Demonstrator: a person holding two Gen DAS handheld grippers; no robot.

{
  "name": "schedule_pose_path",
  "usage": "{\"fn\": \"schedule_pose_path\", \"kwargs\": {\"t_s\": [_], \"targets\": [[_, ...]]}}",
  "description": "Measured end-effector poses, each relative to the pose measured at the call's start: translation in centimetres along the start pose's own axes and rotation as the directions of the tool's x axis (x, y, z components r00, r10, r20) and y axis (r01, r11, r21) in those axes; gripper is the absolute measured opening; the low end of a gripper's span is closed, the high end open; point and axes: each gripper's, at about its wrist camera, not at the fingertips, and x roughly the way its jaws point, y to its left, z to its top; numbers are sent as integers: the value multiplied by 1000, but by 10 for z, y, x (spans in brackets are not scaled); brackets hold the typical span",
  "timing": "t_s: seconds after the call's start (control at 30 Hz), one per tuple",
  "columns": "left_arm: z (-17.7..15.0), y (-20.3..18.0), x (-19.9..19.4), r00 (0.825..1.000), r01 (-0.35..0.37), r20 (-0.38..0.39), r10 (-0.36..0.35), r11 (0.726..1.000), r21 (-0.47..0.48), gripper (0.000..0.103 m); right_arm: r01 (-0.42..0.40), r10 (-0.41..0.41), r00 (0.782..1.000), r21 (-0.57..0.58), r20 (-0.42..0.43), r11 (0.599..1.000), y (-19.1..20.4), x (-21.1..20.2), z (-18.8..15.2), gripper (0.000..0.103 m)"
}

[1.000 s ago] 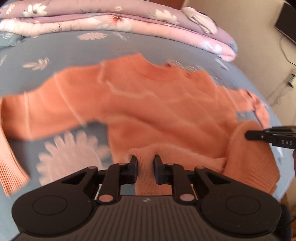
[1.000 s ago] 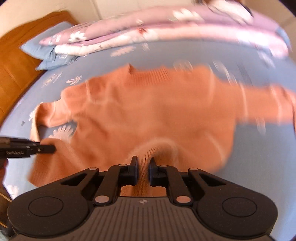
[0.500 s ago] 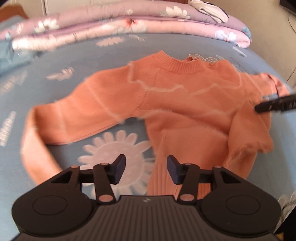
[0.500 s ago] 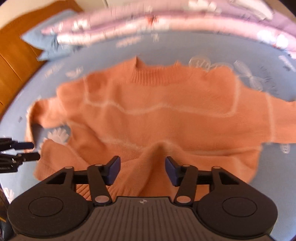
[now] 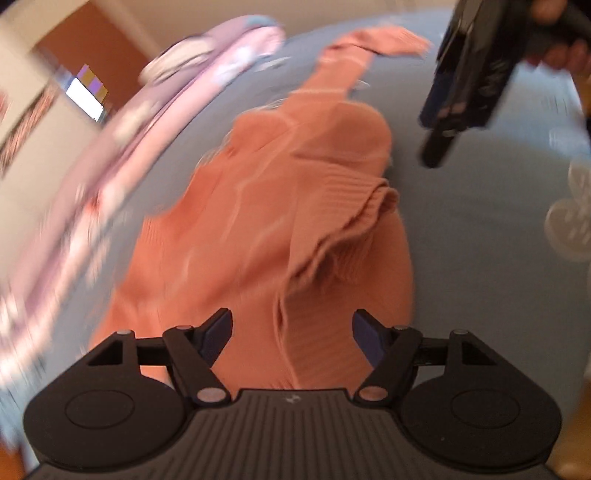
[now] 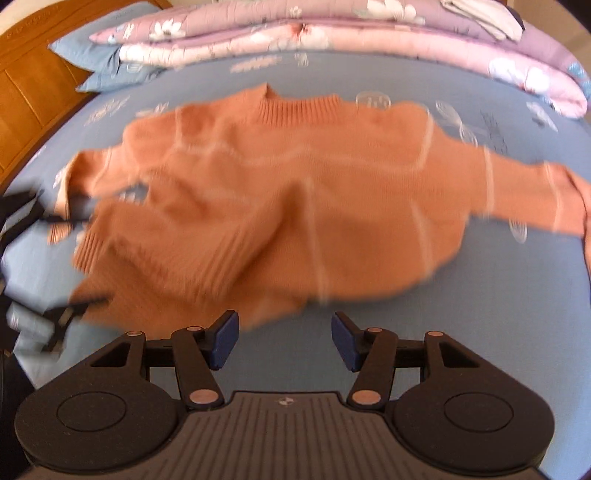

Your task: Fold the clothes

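An orange knit sweater (image 6: 295, 184) lies spread on the blue floral bed sheet (image 6: 480, 332), neck toward the quilts and one sleeve stretched out to the right. Its ribbed hem at the left is bunched and folded over. My right gripper (image 6: 284, 339) is open above bare sheet, just short of the hem, with nothing between its pads. My left gripper (image 5: 291, 332) hangs over the sweater (image 5: 258, 221) seen lengthwise. Its jaws are opening, with rumpled knit showing between them but no pad pressing on it. The right gripper (image 5: 437, 147) shows at the upper right in the left wrist view.
Folded pink and purple floral quilts (image 6: 332, 33) line the far side of the bed. A blue pillow (image 6: 85, 51) and a wooden headboard (image 6: 29, 92) are at the far left. The left gripper's fingers (image 6: 62, 317) reach in at the sweater's left edge.
Both grippers were shut on the sweater's hem and have let it go and opened. The left one has rolled and swung round to the sweater's side. The right one has drawn back off the hem.
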Motion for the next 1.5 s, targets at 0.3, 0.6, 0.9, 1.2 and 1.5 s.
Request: {"fn": "schedule_pose_path", "kwargs": {"t_s": [0.3, 0.6, 0.9, 1.2, 1.5], "targets": [[20, 82, 55, 964, 231, -54, -259, 923, -308, 7, -6, 6, 999, -1, -39, 1000, 1, -6, -37, 61], [-29, 138, 109, 930, 230, -30, -367, 642, -731, 16, 93, -68, 993, -274, 98, 957, 36, 12, -12, 60], [-38, 138, 78, 935, 249, -22, -353, 700, -669, 24, 199, -134, 980, -822, 150, 533, 83, 73, 18, 43], [-46, 129, 61, 930, 286, 10, -368, 703, -651, 38, 117, -59, 993, -703, 105, 702, 51, 15, 57, 9], [-25, 103, 41, 908, 368, 38, -418, 749, -550, 55, 112, -48, 988, -468, 147, 876, -25, -82, 105, 9]]}}
